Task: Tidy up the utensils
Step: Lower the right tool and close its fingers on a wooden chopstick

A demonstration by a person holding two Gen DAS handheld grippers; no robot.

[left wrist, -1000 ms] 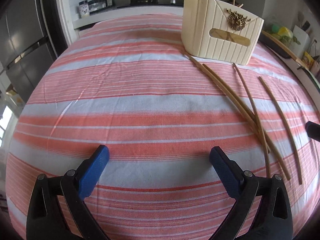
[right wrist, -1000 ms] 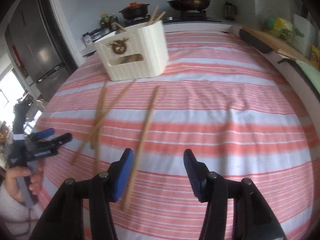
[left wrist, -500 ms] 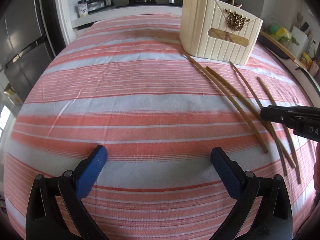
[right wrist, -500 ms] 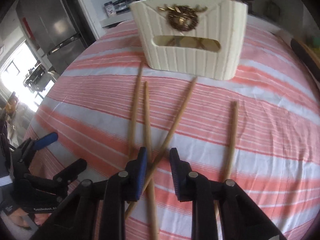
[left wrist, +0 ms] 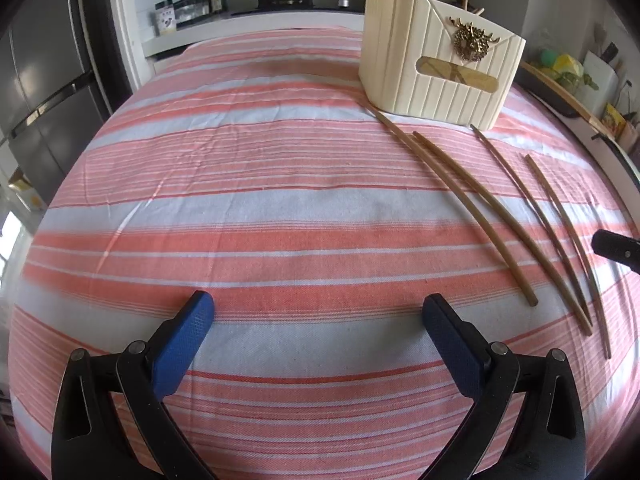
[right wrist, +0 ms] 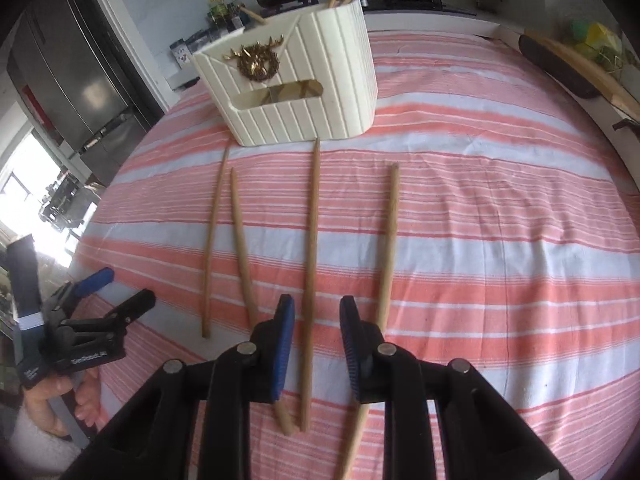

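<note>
Kitchen setup: striped cloth (left wrist: 280,208) over the table, stove and pots behind it, fridge off to one side. My landmark is the cream holder (right wrist: 292,88) with the gold deer badge, standing upright on the cloth with a few chopsticks poking out the top. Four loose chopsticks lie flat on the cloth just in front of the holder, fanning away from it toward my right gripper (right wrist: 316,320). That gripper's fingers are partly spread, straddling the near end of the third chopstick (right wrist: 310,248) without touching it as far as I can see. My left gripper (left wrist: 318,312) hovers well off to the side of the holder, fingers spread wide, nothing between them.
</note>
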